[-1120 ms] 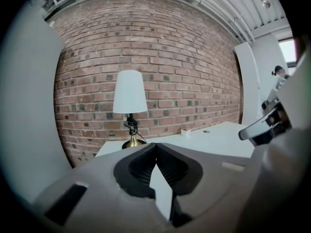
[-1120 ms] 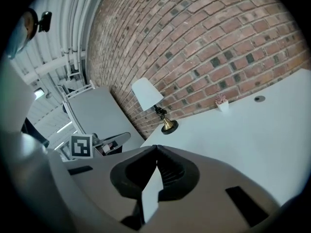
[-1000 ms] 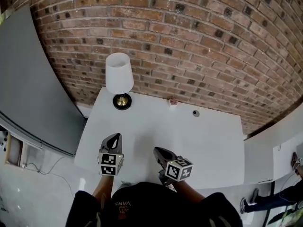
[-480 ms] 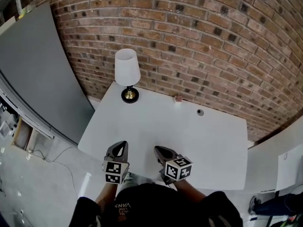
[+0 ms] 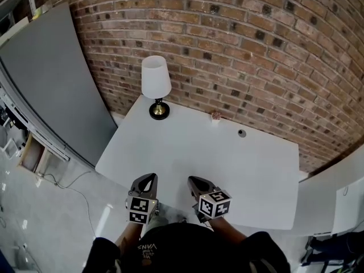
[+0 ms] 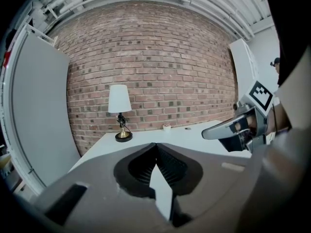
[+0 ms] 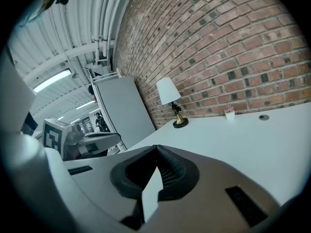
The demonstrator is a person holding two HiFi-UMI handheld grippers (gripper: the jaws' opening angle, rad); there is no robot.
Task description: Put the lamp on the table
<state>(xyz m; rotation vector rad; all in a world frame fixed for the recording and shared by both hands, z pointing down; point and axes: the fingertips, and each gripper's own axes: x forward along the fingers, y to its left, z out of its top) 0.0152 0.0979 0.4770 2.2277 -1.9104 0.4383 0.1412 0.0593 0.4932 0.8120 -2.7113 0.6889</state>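
Two sets of fingers (image 6: 170, 166) pressed together, empty, at near counter (image 5: 227, 164) edge. Lamp (image 5: 156, 79) upright at far-left corner, well apart, nearer left gripper (image 5: 149, 178).

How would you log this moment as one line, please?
lamp: upright, far left corner of table | left tool: shut, empty | right tool: shut, empty | task: lamp on table
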